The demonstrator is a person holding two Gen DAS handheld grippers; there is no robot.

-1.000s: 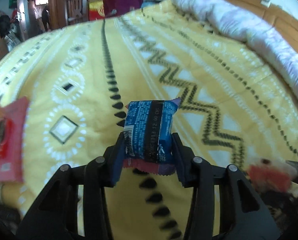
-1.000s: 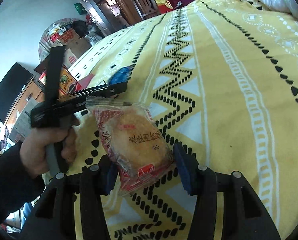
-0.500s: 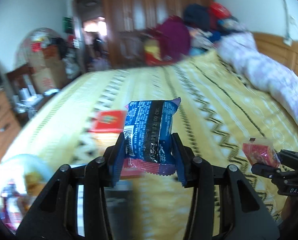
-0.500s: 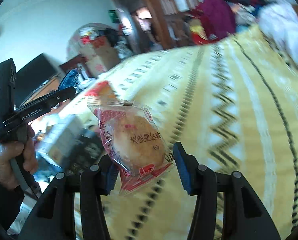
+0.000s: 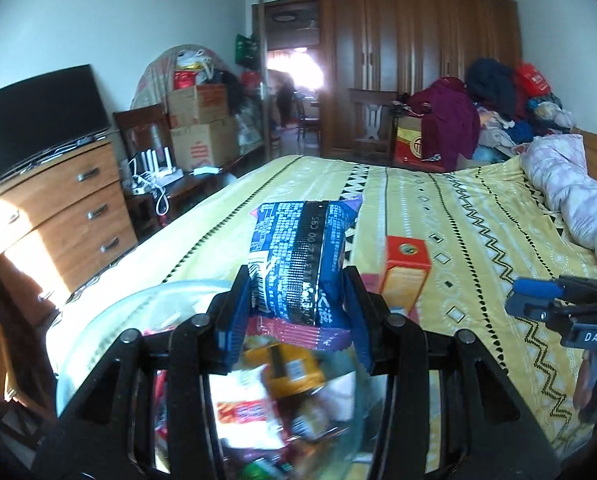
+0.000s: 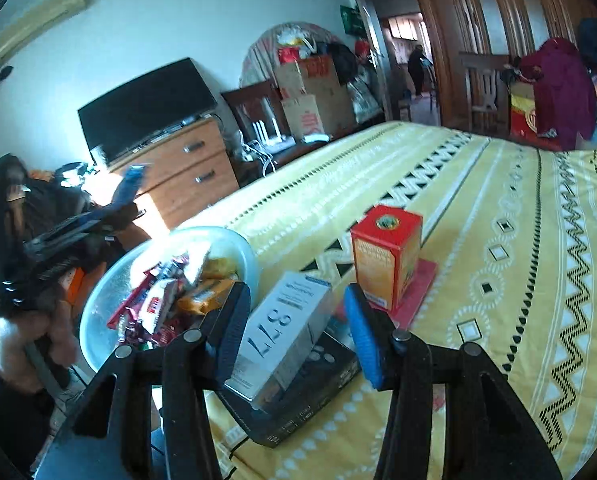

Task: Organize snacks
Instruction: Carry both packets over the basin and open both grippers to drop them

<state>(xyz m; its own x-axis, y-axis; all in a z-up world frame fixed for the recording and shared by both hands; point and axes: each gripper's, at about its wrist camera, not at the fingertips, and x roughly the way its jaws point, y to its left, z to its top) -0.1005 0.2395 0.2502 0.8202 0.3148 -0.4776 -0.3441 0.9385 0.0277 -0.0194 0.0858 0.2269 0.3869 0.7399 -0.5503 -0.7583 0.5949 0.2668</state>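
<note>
My left gripper (image 5: 296, 312) is shut on a blue snack packet (image 5: 300, 264) and holds it above a clear glass bowl (image 5: 98, 320) full of wrapped snacks (image 5: 274, 392). My right gripper (image 6: 294, 320) is open and empty. It hangs to the right of the same bowl (image 6: 242, 248), whose snacks (image 6: 170, 300) show in the right wrist view. The left gripper (image 6: 78, 228) appears at the left of that view, in a hand; the packet in it is blurred there. The right gripper (image 5: 538, 300) shows at the right edge of the left wrist view.
A red and orange box (image 6: 386, 256) stands on a pink flat pack (image 6: 418, 292) on the yellow bedspread (image 6: 518, 200). A white box marked 377 (image 6: 286, 328) lies on a black box (image 6: 310, 392). A dresser with a TV (image 6: 178, 168) stands beyond the bed.
My right gripper has let go of the red pastry packet and is empty. Both grippers have swung left to the bowl. The left still holds the blue packet.
</note>
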